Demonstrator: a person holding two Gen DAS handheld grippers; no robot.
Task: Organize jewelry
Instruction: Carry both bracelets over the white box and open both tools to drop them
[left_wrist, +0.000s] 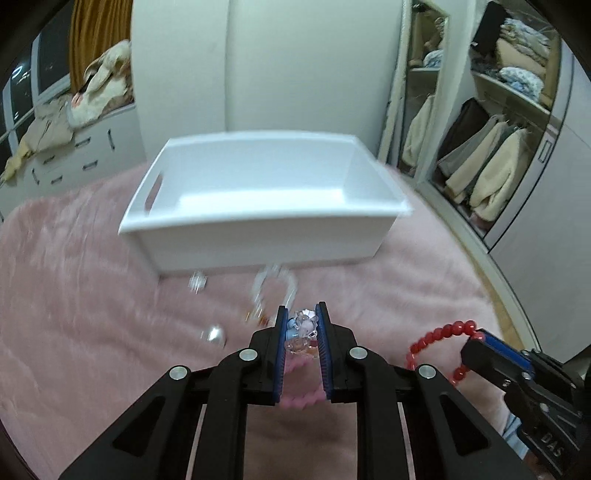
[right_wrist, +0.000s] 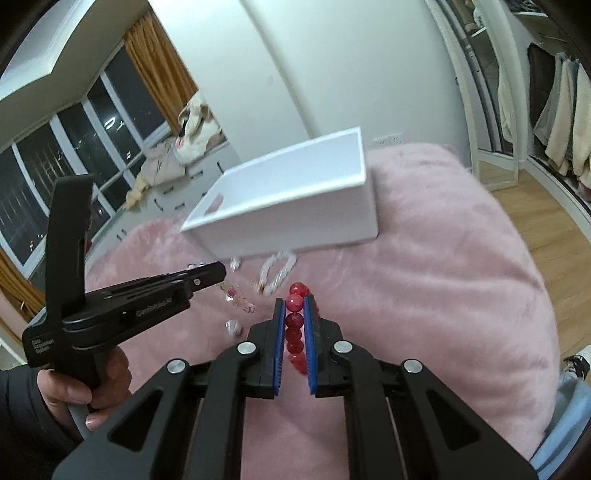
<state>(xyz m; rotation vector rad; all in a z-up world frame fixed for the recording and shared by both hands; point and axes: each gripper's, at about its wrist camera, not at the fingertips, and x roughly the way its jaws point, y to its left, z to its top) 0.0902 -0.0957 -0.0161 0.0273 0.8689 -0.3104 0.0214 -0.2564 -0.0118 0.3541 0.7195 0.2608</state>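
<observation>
Jewelry was partly gathered: left tool (left_wrist: 303, 325) clamped a pastel bead bracelet (left_wrist: 301, 332), right tool (right_wrist: 294, 325) a red bead bracelet (right_wrist: 294, 321); white box (left_wrist: 236, 206) looked empty, a clear bracelet (left_wrist: 273, 286) lay on the bed (left_wrist: 92, 277).

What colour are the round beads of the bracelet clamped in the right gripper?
Red, translucent round beads on the bead bracelet, clearest in the right wrist view.

Both wrist views look steeply down past their own fingers, close over pink blanket (left_wrist: 74, 295); shared ahead: white box (left_wrist: 258, 236), loose jewelry.
</observation>
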